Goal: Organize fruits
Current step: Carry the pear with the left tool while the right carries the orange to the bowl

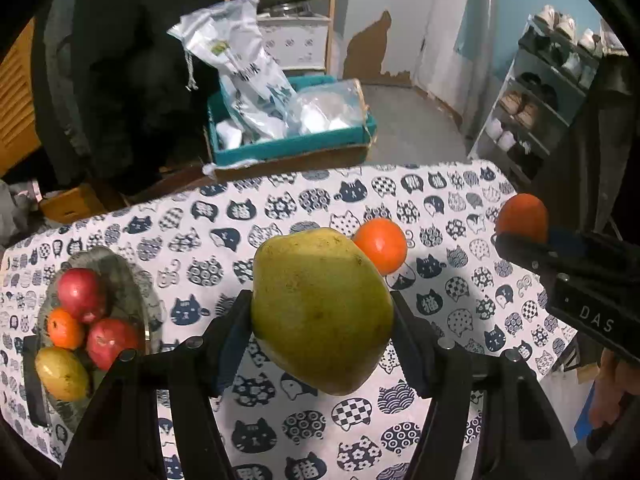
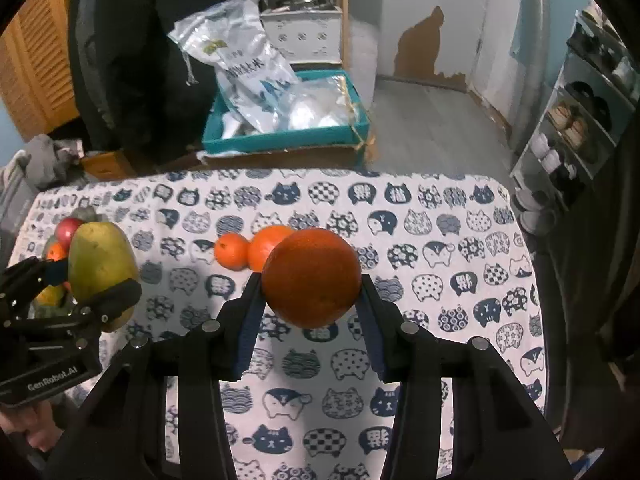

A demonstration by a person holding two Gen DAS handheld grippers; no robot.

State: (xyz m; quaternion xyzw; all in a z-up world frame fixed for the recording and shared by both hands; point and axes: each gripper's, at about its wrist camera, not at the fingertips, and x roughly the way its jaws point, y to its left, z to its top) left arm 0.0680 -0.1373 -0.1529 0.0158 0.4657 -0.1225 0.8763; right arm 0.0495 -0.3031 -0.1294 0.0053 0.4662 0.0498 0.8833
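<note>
My left gripper [image 1: 322, 300] is shut on a large green-yellow pear [image 1: 320, 312] and holds it above the cat-print tablecloth [image 1: 460, 280]. My right gripper [image 2: 311, 280] is shut on an orange [image 2: 312, 276], also lifted off the cloth. Two smaller oranges [image 2: 231, 250] [image 2: 266, 250] lie side by side on the cloth beyond it. At the left of the table a grey bowl [image 1: 120, 268] holds two red apples [image 1: 80, 292], an orange and a small yellow-green fruit [image 1: 62, 372]. Each wrist view shows the other gripper with its fruit: right gripper [image 1: 520, 240], left gripper [image 2: 96, 284].
Beyond the table's far edge a teal box [image 2: 280, 138] holds plastic bags. A shoe rack [image 1: 540, 100] stands at the right, a dark coat [image 1: 120, 80] hangs at the back left. A person's hand [image 2: 36, 432] holds the left gripper.
</note>
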